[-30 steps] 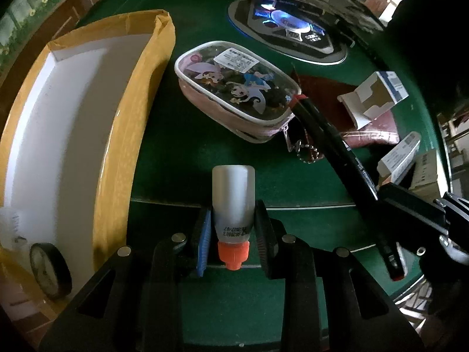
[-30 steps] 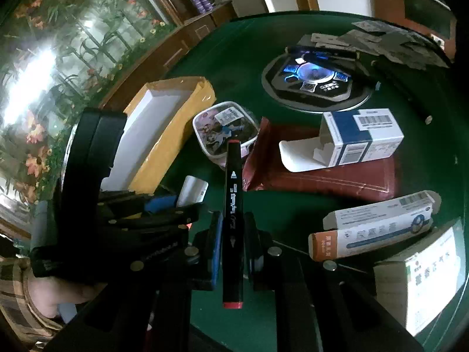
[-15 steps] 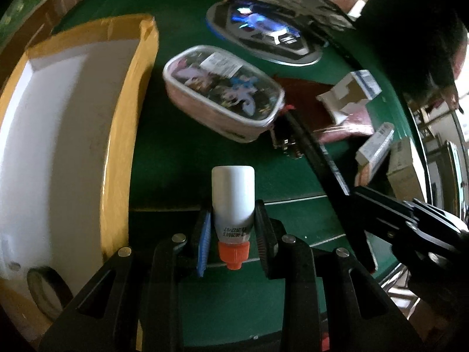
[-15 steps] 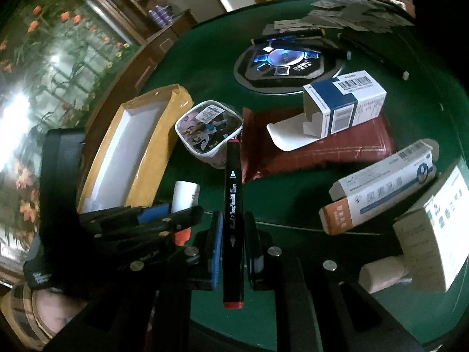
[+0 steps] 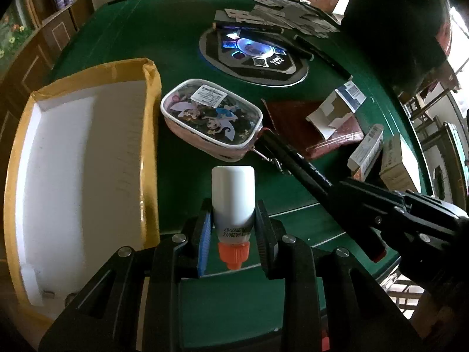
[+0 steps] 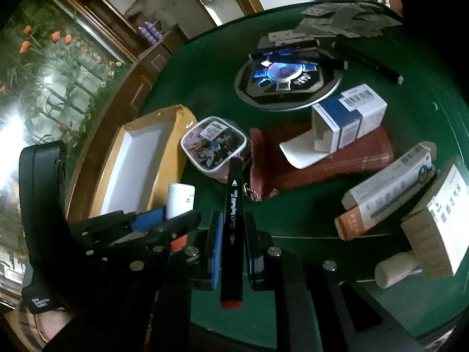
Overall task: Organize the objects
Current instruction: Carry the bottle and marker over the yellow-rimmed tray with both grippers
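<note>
Left gripper [image 5: 233,228] higher, rolled.

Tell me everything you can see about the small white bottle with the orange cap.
The small white bottle looks like smooth plastic, round-shouldered, with an orange ribbed cap. A grey band of small printed digits runs near the cap. It is closed. The left tongs pinch it by the lower body, cap toward the camera, flat base pointing away, above the green table and beside the yellow-edged box. Only the pads touch it. In the right view it carries a small label.
</note>
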Demonstrator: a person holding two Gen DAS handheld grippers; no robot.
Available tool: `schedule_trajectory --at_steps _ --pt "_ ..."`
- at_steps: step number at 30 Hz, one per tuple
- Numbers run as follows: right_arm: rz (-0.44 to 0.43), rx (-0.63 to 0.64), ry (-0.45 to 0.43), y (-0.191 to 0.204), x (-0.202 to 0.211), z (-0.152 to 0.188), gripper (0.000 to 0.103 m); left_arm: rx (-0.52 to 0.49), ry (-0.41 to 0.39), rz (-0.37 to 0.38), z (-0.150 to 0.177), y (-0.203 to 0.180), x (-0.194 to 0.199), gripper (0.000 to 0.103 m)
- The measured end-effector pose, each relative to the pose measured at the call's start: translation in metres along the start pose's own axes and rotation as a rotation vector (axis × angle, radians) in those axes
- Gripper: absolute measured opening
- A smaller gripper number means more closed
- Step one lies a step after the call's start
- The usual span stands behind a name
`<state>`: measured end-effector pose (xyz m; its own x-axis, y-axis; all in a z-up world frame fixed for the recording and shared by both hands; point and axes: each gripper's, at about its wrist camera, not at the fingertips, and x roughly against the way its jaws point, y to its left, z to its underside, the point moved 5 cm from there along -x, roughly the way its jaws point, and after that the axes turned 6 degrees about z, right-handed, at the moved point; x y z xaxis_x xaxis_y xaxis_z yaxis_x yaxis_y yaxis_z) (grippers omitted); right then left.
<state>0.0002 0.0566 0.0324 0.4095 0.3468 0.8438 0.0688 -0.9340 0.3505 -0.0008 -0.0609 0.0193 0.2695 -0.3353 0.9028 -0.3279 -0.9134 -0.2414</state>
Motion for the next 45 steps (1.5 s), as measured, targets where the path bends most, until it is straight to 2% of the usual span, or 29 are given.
schedule_trajectory --at_steps 4,7,9,14,15,22,23,27,33,38,45 --pt "0.015 0.005 0.058 0.003 -0.015 0.004 0.012 0.014 0.026 -0.006 0.003 0.006 -0.006 0.026" --pt "0.067 0.029 0.113 0.002 -0.036 0.015 0.012 0.019 0.037 -0.01 0.007 0.009 -0.009 0.026" --pt "0.099 0.051 0.135 0.002 -0.047 0.02 0.007 0.022 0.037 -0.008 0.009 0.01 -0.009 0.026" --pt "0.158 0.124 0.141 0.011 -0.055 0.017 0.009 0.04 0.032 -0.002 0.012 0.012 -0.006 0.026" --pt "0.161 0.128 0.146 0.012 -0.057 0.015 0.012 0.043 0.029 -0.001 0.012 0.012 -0.005 0.026" --pt "0.203 0.149 0.199 0.016 -0.072 0.01 0.017 0.063 0.0 0.012 0.012 0.017 0.009 0.026" --pt "0.207 0.156 0.185 0.018 -0.072 0.008 0.018 0.066 -0.006 0.011 0.011 0.018 0.012 0.026" --pt "0.225 0.19 0.17 0.022 -0.073 0.006 0.015 0.081 -0.025 0.017 0.01 0.024 0.022 0.026" --pt "0.165 0.156 0.133 0.018 -0.061 0.011 0.015 0.099 -0.049 0.026 0.009 0.031 0.035 0.026" --pt "0.062 0.062 0.106 0.013 -0.043 0.009 0.015 0.119 -0.054 0.028 0.011 0.037 0.04 0.026" --pt "0.001 0.035 0.079 0.025 -0.028 0.0 0.015 0.135 -0.071 0.022 0.009 0.045 0.048 0.026"
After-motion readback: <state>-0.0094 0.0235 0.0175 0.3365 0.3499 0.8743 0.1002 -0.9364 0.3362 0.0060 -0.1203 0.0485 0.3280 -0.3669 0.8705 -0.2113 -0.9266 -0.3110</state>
